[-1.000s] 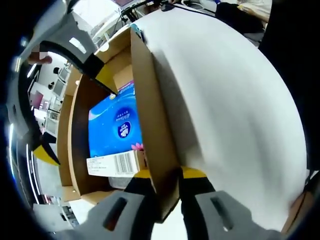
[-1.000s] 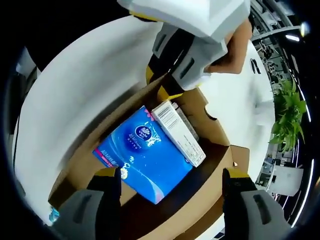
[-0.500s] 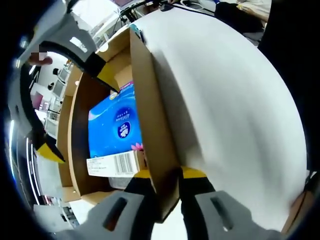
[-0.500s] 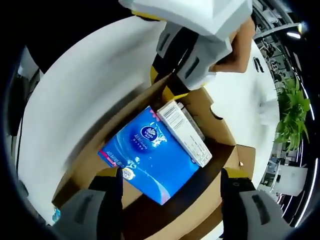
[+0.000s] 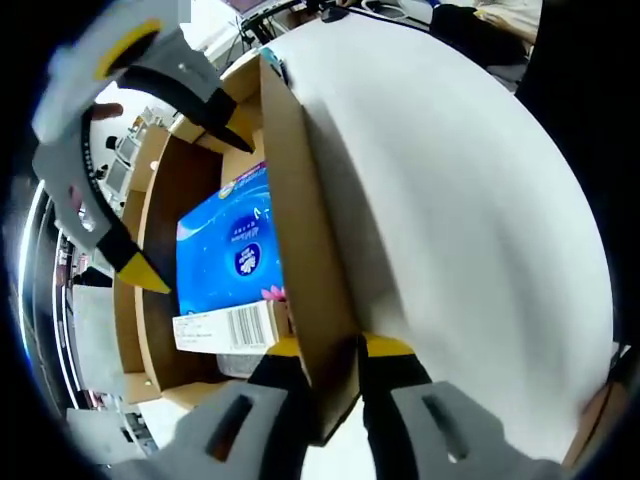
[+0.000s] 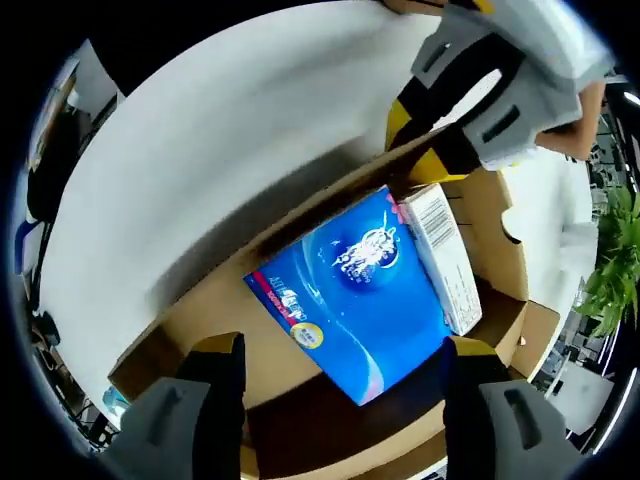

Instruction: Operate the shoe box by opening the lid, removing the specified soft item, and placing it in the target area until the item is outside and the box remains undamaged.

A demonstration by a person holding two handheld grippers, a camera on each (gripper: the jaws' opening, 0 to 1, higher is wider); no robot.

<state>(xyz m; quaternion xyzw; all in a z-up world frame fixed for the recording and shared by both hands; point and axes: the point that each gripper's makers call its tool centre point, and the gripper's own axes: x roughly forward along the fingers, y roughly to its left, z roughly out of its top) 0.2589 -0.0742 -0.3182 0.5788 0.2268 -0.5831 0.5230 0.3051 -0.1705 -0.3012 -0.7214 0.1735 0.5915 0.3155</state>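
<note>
My left claw [image 5: 325, 365] is clamped on the upright cardboard side wall of the open shoe box [image 5: 300, 250], steadying it on the white table [image 5: 470, 230]. My right claw [image 6: 340, 365] hangs over the box's inside with its jaws wide apart, gripping nothing. The soft item, a blue tissue pack [image 6: 360, 290], lies flat on the box floor, touching a small white carton [image 6: 445, 255] with a barcode at the end nearest my left claw. To do this well I judge I should bring the right claw straight down so one jaw lands on each long side of the pack, away from the carton and the walls, squeeze gently, then lift vertically while my left grip stops the box rising or tearing
</note>
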